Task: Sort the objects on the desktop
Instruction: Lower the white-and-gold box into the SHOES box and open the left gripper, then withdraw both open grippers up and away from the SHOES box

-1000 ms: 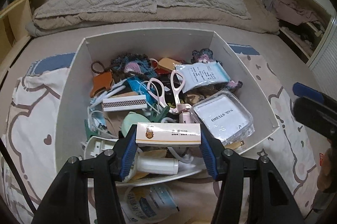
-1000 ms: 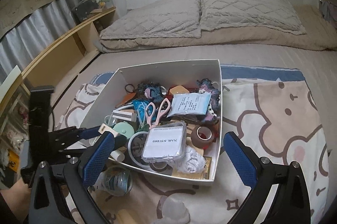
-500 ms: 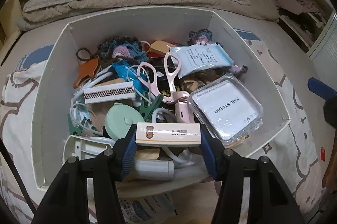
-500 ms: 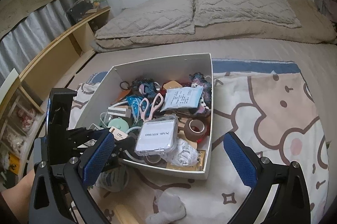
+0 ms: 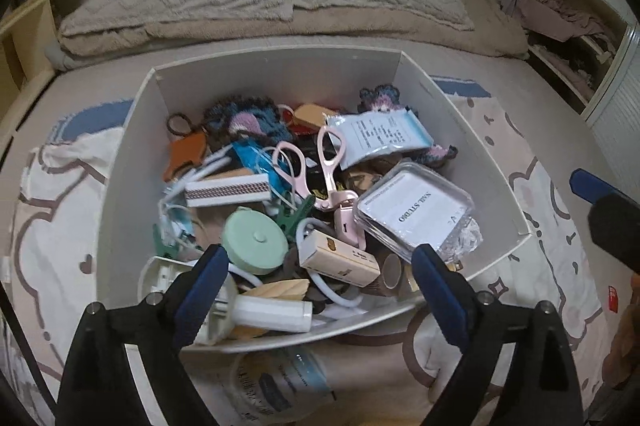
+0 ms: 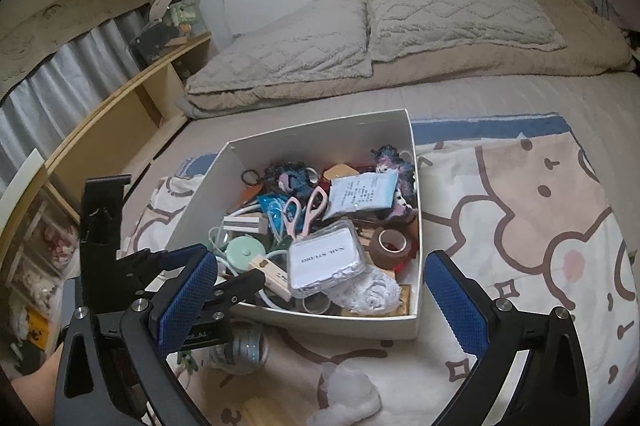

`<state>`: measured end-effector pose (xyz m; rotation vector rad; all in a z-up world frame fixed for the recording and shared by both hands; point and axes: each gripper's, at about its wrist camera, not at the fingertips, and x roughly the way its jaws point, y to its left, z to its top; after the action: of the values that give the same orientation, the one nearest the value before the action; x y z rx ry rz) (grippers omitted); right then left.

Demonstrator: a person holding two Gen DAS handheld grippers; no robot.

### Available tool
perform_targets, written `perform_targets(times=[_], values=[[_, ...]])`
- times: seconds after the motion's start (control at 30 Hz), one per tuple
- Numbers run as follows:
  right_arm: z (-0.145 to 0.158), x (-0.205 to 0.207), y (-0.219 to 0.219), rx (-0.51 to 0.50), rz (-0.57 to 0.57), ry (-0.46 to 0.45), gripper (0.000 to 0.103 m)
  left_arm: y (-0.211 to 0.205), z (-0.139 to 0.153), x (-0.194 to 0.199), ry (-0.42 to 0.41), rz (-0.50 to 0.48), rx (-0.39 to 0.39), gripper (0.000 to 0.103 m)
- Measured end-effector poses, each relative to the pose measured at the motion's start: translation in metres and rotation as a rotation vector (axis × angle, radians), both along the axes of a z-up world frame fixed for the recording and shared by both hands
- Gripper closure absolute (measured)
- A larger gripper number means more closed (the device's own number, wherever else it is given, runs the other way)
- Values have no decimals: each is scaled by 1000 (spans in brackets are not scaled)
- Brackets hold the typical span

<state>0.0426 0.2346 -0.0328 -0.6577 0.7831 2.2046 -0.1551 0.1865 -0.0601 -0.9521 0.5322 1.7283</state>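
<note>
A white cardboard box on the bed holds several small items. A small cream box with an orange logo lies tilted on the pile near the box's front, also shown in the right wrist view. My left gripper is open and empty just above the box's front edge, behind that cream box. My right gripper is open and empty, hovering in front of the white box. Pink scissors, a mint round case and a clear Nail Studio case lie in the pile.
A patterned blanket lies under the box. A clear packet and a white soft item lie on the blanket in front of the box. Pillows lie at the back, wooden shelves to the left.
My left gripper opened and let go of the cream box, which now lies tilted in the pile. The left gripper drew back slightly. The right gripper moved little.
</note>
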Motion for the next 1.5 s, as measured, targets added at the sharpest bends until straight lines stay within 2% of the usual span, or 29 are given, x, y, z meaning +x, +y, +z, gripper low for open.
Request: perform_targets(times=[0.07, 0.37, 0.43, 0.63, 0.83, 1.37, 1.5], values=[[2, 0, -3, 4, -2, 7, 0, -5, 5, 0, 8, 7, 10, 6], [12, 6, -23, 71, -85, -1, 0, -29, 26, -1, 56, 29, 49, 4], [13, 8, -27, 77, -98, -6, 0, -35, 31, 1, 61, 23, 63, 0], [9, 9, -40, 100, -132, -69, 0, -53, 40, 7, 84, -1, 79, 0], [8, 11, -55, 107, -137, -77, 0, -74, 48, 12, 100, -25, 92, 0], [39, 19, -121, 203, -151, -49, 0, -153, 91, 24, 112, -15, 219, 0], [44, 23, -138, 227, -151, -44, 0, -172, 99, 27, 148, -6, 259, 0]])
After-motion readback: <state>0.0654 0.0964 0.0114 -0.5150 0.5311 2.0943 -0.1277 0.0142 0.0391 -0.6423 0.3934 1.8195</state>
